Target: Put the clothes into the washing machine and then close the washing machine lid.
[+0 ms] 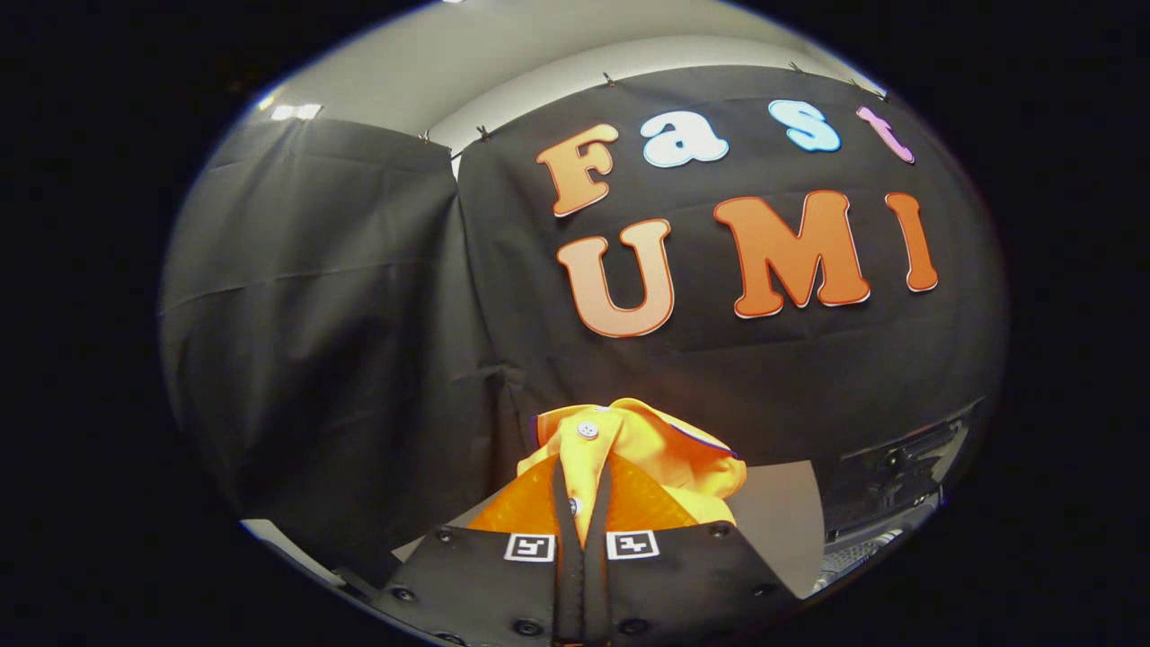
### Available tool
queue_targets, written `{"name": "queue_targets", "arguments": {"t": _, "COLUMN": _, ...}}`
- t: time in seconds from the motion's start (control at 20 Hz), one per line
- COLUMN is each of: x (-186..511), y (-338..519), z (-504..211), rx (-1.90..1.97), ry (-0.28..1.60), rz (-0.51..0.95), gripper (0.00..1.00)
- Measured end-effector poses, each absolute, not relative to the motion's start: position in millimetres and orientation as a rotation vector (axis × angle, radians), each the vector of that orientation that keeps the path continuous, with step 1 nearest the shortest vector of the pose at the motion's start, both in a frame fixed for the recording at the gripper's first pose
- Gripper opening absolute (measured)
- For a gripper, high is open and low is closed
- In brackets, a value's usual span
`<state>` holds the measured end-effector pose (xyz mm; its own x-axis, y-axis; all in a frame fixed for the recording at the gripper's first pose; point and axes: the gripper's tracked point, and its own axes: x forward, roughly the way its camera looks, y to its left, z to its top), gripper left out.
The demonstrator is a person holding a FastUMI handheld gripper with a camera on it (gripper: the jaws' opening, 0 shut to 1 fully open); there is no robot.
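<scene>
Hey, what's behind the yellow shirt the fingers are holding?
Behind the shirt, pinched between the closed fingers, hangs the black cloth wall, with a pale surface lower down. Whatever lies directly behind and beneath the shirt is covered by it.

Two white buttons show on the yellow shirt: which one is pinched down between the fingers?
The lower button, showing in the slit where the gripper clamps the yellow shirt. The upper button sits free on the bunched collar beyond the fingertips.

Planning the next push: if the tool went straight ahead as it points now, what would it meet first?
Beyond the yellow shirt pinched in the tool, probably the black cloth wall; depth is unclear.
</scene>
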<state>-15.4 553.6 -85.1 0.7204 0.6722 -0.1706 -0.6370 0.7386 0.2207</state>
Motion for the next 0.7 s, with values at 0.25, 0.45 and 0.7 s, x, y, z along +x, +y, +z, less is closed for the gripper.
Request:
{"name": "queue_targets", "arguments": {"t": 0.25, "x": -4.0, "y": 497.1, "z": -51.6, "rx": 0.149, "ry": 0.196, "rz": 0.711, "gripper": 0.07}}
{"name": "queue_targets", "arguments": {"t": 0.45, "x": 11.4, "y": 436.0, "z": -28.0, "rx": 0.176, "ry": 0.173, "rz": 0.678, "gripper": 0.07}}
{"name": "queue_targets", "arguments": {"t": 0.7, "x": 36.5, "y": 346.9, "z": -10.3, "rx": 0.192, "ry": 0.134, "rz": 0.606, "gripper": 0.07}}
